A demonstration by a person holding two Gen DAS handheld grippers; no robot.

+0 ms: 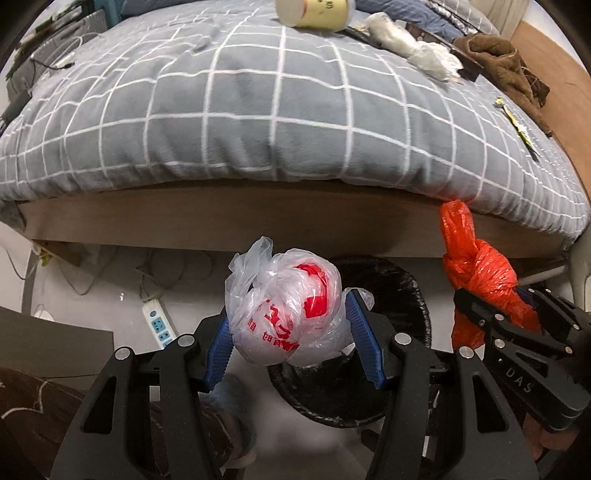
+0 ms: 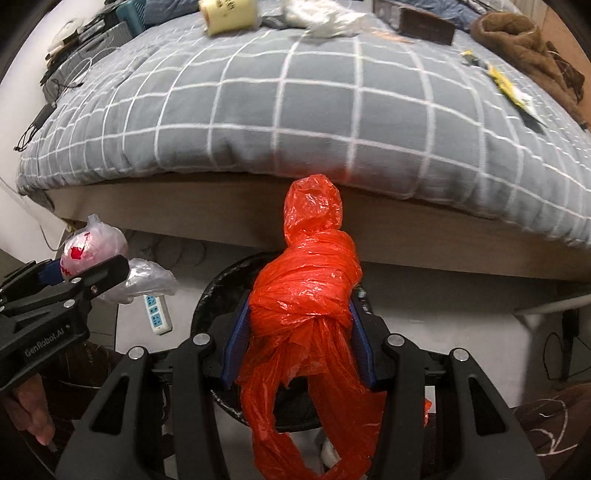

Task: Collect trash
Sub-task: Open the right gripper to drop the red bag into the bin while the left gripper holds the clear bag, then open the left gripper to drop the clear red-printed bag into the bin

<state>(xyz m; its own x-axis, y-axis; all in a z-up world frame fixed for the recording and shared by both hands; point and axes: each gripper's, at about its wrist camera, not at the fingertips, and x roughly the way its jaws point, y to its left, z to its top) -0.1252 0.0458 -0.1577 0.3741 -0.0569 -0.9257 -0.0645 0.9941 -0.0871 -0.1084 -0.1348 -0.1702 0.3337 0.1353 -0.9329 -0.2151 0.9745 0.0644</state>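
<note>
My left gripper (image 1: 290, 332) is shut on a balled clear plastic bag with red print (image 1: 288, 306) and holds it above the black-lined trash bin (image 1: 413, 291) on the floor. My right gripper (image 2: 301, 332) is shut on a knotted orange plastic bag (image 2: 306, 295) and holds it over the same bin (image 2: 218, 280). The orange bag also shows in the left wrist view (image 1: 480, 273), and the clear bag in the right wrist view (image 2: 92, 247). Both grippers hang side by side in front of the bed.
A bed with a grey checked blanket (image 1: 258, 110) fills the view ahead. On it lie a yellow cup (image 1: 314, 13), white crumpled plastic (image 1: 413, 44), a brown garment (image 1: 506, 62) and a yellow wrapper (image 1: 517, 125). A white power strip (image 1: 159, 326) lies on the floor.
</note>
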